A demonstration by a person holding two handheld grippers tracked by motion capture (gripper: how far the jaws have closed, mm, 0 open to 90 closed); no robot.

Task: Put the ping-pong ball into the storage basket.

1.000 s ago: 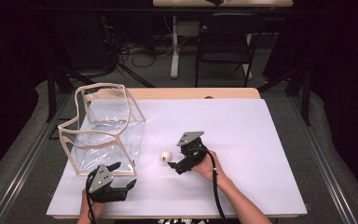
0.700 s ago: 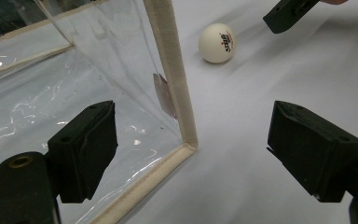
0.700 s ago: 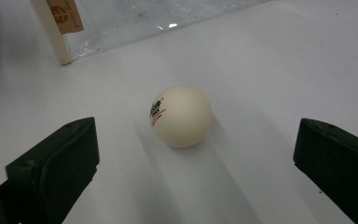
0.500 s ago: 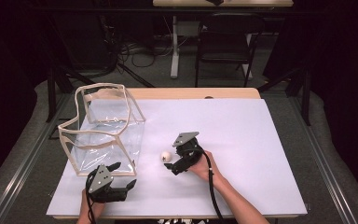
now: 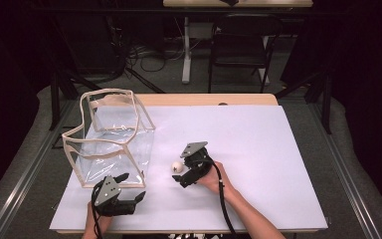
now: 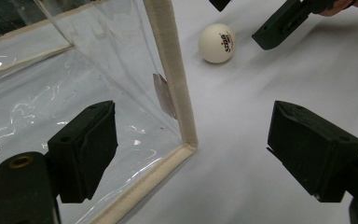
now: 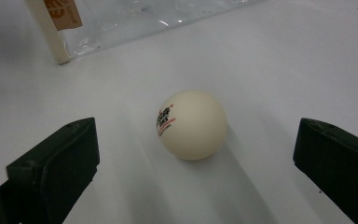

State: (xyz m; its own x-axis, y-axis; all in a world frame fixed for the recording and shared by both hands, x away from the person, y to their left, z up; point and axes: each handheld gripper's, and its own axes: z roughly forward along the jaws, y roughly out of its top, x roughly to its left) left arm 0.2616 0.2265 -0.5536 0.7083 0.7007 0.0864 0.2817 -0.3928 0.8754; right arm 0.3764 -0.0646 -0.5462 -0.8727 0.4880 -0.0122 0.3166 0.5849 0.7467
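A white sheet [image 5: 258, 149] covered the table, dark room behind, a chair [image 5: 241, 45] beyond. The ball [image 7: 193, 124] lay on it between the right gripper's [image 5: 189, 172] spread jaws. The left gripper [image 5: 129, 191] gaped beside the clear bag [image 5: 112, 139].

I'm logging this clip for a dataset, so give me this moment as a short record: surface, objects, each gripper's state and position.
surface: white table top
ball: white ball with printed lettering, resting on the table, untouched
bag: clear bag with cream edging, standing open at the table's left
right gripper: right gripper open, jaws on either side of the ball, not closed on it
left gripper: left gripper open, at the bag's near corner, holding nothing
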